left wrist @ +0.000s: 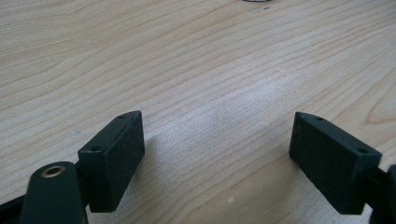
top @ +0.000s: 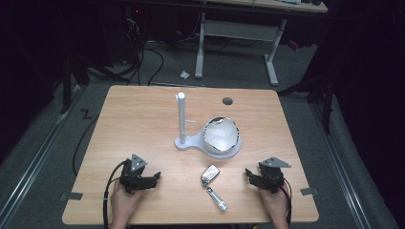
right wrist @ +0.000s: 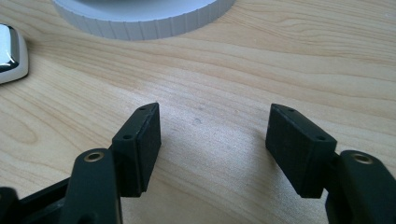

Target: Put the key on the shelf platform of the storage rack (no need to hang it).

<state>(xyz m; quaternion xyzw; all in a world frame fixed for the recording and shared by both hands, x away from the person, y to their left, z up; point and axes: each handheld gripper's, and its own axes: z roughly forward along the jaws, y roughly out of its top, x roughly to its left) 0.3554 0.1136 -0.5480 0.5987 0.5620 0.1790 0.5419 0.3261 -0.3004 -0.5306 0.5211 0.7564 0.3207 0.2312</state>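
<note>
Your two hands come in from the near edge of the table, each wrapped around a gripper. At about 7 o'clock from the table's middle sits your left gripper, low over the wood with its jaws pointing toward 3 o'clock. Seen in the left gripper view, its jaws stand wide apart with bare wood grain between the pads and nothing held. Your right gripper rests at about 5 o'clock, jaws pointing toward 9 o'clock. Its own view shows the pads spread wide, also with bare table between them.

Between your two grippers, near 6 o'clock, lies the key fob, a shiny silver and dark piece flat on the wood. A short chain joins it to a small metal cylinder lying closer to you. Neither gripper touches the fob; your right one is the nearer. The fob's rounded edge shows at 10 o'clock in the right gripper view.

Beyond the fob, near the centre, stands a white stand with an upright post, and its round base carries a bowl.
</note>
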